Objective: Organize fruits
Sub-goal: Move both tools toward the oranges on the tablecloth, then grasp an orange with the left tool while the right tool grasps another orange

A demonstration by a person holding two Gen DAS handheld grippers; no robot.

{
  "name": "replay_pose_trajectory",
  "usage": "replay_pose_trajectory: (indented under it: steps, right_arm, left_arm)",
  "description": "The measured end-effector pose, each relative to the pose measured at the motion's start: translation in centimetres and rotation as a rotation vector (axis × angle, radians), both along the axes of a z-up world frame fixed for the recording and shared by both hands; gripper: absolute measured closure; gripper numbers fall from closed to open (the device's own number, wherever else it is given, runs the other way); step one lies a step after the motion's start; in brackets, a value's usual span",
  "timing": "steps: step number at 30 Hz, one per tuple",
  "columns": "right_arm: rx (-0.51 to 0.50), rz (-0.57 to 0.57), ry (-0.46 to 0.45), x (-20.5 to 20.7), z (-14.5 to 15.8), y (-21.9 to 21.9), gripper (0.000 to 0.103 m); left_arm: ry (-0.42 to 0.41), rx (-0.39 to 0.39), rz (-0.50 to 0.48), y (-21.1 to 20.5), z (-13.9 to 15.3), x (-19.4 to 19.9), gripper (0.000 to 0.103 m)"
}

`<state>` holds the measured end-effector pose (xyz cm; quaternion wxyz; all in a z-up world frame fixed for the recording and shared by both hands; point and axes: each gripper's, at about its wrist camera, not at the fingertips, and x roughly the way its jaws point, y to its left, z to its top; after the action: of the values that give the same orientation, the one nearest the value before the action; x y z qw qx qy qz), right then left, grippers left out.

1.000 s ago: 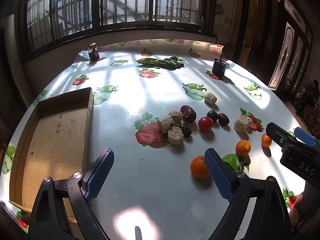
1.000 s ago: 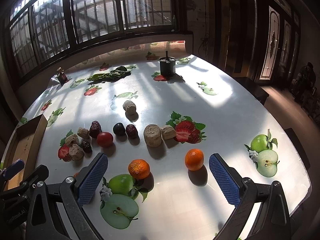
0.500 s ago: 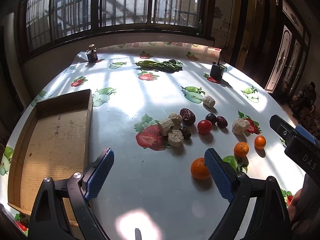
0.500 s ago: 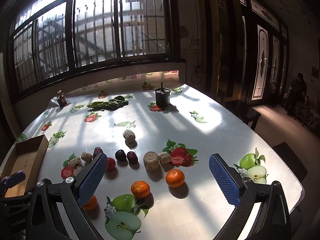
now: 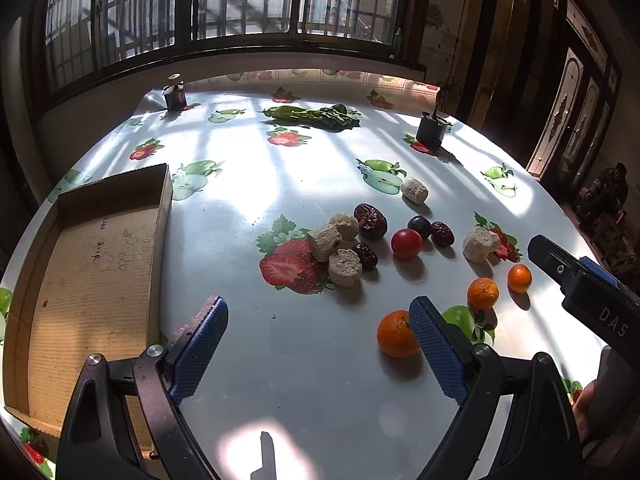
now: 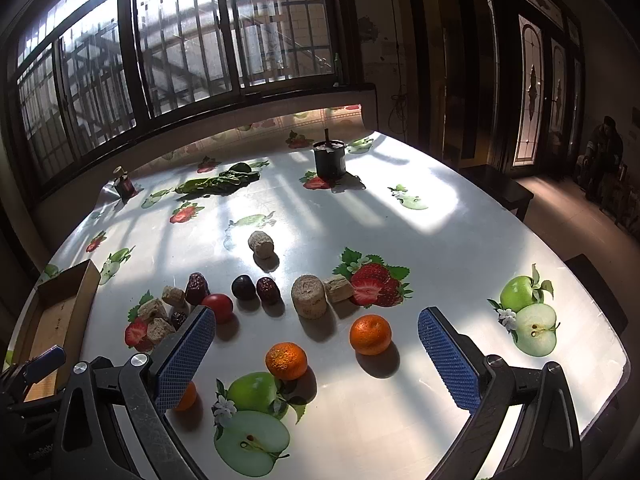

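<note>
Careful: both your left tongs [image 5: 318, 354] and right tongs [image 6: 316, 360] hang spread and empty; nudged oranges [image 6: 370, 335] roll off the desk [image 6: 420, 240].

right gripper [image 6: 316, 344] jaws wide, oranges [image 6: 370, 335] on table [image 6: 440, 240]

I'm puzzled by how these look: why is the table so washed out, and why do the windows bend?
Left wrist view: sunlight glares on the glossy fruit-print tablecloth. Right wrist view: barred window bowed by fisheye; small orange tangerines cast hard shadows.
</note>
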<state>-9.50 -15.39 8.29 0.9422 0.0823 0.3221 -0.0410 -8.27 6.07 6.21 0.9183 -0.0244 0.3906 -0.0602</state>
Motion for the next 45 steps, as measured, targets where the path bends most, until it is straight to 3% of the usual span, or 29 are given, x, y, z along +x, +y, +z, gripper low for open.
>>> replay_pose_trajectory:
  steps: [11,20,25,29,31,33,42,45]
  right_arm:
    - [0.021,0.024,0.054,0.9,-1.2,-0.5,0.001]
    - [0.049,0.074,0.143,1.3,-2.0,-2.8,0.001]
    - [0.123,0.150,0.200,1.8,-3.2,-2.5,0.001]
    - [0.101,0.206,0.227,2.8,-3.5,-1.0,0.011]
    - [0.080,0.226,0.242,3.3,-3.7,-0.4,0.024]
    - [0.079,0.240,0.258,3.7,-4.0,-0.1,0.029]
    - [0.053,0.295,0.287,4.7,-4.8,1.5,0.036]
    - [0.043,0.307,0.302,5.1,-5.2,1.9,0.046]
  left_arm:
    - [0.035,-0.004,-0.006,0.2,-1.0,1.0,0.011]
    - [0.069,-0.030,0.030,3.5,-1.5,2.1,0.011]
    - [0.079,-0.070,-0.067,2.2,-1.7,1.7,0.011]
    - [0.078,-0.072,-0.159,-0.5,-1.8,1.3,0.012]
    - [0.083,-0.069,-0.203,-2.0,-2.0,1.3,0.015]
    - [0.093,-0.074,-0.238,-3.0,-2.4,1.4,0.019]
    - [0.175,-0.099,-0.298,-5.3,-4.3,2.8,0.040]
    - [0.190,-0.112,-0.294,-5.4,-4.8,3.2,0.044]
